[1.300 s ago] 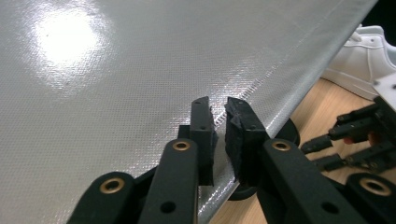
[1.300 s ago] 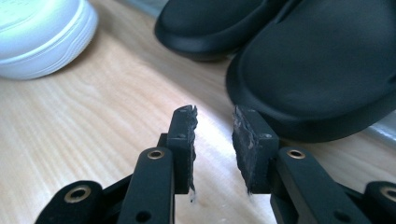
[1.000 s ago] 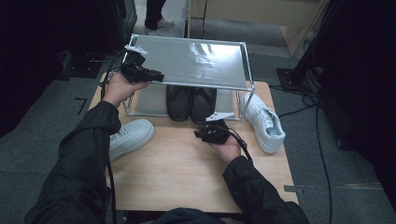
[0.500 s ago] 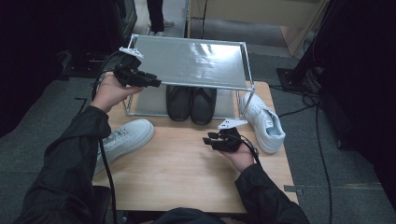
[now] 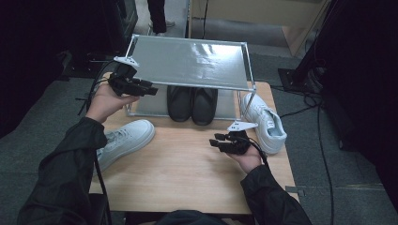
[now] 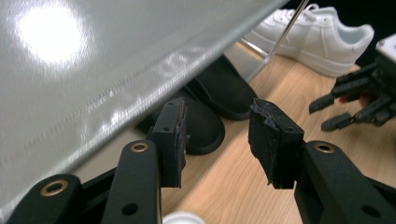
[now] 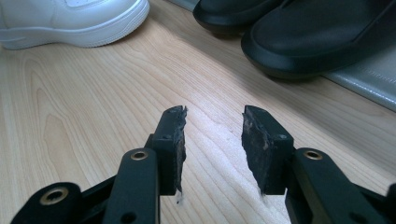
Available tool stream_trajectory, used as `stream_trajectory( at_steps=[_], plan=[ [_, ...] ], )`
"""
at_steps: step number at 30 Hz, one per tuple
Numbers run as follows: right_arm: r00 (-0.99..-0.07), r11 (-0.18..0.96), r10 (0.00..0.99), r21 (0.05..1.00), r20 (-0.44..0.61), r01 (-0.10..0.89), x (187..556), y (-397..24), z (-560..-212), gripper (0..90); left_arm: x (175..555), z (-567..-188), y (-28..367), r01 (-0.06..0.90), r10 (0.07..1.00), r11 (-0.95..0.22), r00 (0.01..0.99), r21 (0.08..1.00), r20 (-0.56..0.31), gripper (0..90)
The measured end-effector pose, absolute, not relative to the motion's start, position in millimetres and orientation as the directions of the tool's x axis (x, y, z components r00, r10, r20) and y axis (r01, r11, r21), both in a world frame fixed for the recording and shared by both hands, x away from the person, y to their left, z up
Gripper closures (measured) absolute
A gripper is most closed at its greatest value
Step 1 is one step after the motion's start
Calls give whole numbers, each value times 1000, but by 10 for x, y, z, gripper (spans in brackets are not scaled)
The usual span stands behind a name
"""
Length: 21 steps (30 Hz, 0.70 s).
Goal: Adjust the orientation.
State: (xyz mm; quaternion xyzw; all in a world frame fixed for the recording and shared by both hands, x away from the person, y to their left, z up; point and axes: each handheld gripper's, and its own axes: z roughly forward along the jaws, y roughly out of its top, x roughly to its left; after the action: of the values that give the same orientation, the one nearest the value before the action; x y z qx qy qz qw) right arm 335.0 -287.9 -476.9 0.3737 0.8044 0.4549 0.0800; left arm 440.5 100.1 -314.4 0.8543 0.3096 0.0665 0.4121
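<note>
Taking the scene from the biggest piece down: a wooden table (image 5: 187,183), carrying a metal shoe rack (image 5: 187,61) at its far side, with the shiny top shelf bare. Below that shelf, a pair of black shoes (image 5: 192,103) side by side on the lower tier, toes toward the person, so by the look of it already stowed. Still out on the table, the left white sneaker (image 5: 124,140) near the left sleeve and the right white sneaker (image 5: 265,122) just beside the rack's right leg; probably about halfway, with both white ones left to shelve. Then the left gripper (image 5: 149,89), raised at the rack's left front corner, jaws parted and just been opening, with nothing between them in the left gripper view (image 6: 217,121). Lower and nearer, the right gripper (image 5: 215,140), hovering over bare wood, well apart from either sneaker, likewise just been opening and holding nothing (image 7: 212,126). Hidden: the heels of the black pair under the top shelf, and the left sneaker's heel behind the sleeve. Cut off at the far edge: a standing person's legs.
</note>
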Motion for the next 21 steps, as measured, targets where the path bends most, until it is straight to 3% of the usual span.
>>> stream_trajectory(
  at_steps=[14,21],
  plan=[
    [-712,292,662,795,233,532,3471,-2946,-4807,587,4065,-3402,1253,491,616,-453,776,744,-137,551],
    [-699,286,674,789,238,545,3522,-2974,-4833,588,3915,-3536,1338,513,623,-417,763,750,-175,556]
  ],
)
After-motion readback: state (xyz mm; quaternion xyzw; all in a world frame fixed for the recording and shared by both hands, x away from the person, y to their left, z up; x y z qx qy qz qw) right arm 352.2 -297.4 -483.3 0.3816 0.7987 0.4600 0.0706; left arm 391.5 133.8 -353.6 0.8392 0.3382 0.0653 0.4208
